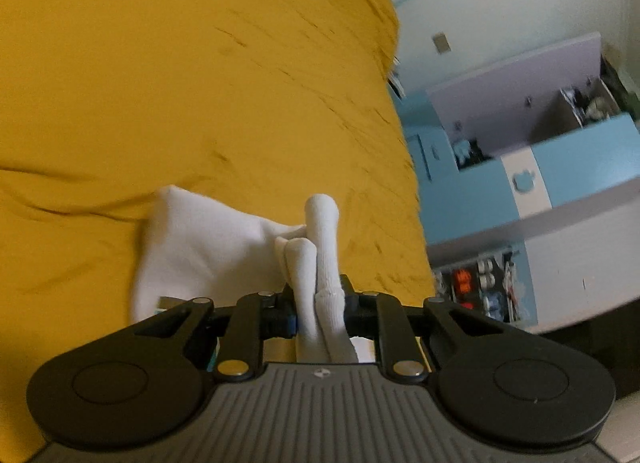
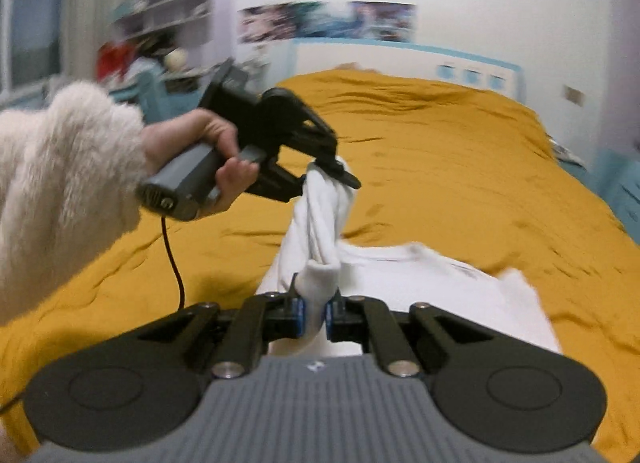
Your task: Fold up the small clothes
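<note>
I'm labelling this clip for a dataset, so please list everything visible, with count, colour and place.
white garment: one, white, partly lying on the bed, two bunched parts lifted, one in each gripper.
bedspread: one, mustard yellow, wrinkled, covering the bed.
headboard: one, white with light blue trim, at the far end of the bed.
posters: a blurred row, mostly blue, on the wall above the headboard.
shelving unit: one, light blue and white, beside the bed, small items inside.
cable: one, dark red, hanging from the left gripper's handle.
left gripper: one, black, shut on cloth.
right gripper: one, black, shut on cloth.
left hand: one, fluffy white sleeve, gripping the handle.
</note>
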`<state>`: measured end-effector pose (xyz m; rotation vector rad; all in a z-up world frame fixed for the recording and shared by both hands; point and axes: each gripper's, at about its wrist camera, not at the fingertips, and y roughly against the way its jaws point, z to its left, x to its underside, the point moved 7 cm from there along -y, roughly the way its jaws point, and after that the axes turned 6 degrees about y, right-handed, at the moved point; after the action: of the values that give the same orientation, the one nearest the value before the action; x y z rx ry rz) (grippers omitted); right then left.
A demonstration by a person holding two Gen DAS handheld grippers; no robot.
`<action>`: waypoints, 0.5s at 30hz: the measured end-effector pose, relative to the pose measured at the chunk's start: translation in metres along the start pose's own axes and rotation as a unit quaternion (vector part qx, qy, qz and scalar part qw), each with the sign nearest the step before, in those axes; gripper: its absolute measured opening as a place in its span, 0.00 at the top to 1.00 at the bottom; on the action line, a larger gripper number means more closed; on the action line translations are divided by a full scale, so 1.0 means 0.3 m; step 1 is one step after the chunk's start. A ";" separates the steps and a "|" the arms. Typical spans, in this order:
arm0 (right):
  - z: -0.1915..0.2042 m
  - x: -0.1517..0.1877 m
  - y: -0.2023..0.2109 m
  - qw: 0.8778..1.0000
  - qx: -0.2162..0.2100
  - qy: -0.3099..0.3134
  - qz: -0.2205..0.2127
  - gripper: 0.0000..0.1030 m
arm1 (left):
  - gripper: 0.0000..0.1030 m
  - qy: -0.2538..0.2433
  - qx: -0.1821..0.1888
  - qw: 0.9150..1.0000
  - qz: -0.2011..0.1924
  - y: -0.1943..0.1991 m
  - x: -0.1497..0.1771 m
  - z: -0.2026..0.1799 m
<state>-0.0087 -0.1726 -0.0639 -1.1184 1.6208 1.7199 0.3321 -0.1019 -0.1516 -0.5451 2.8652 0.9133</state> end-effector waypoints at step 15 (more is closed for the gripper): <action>-0.513 0.331 0.104 0.986 0.106 -0.124 0.024 0.98 | 0.81 -0.067 -0.047 0.996 0.042 -0.475 0.208 -0.228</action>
<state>-0.0537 -0.3435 -0.1210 -0.7395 1.6386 1.5993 0.3269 -0.2683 -0.1848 -0.3588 2.7553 1.0592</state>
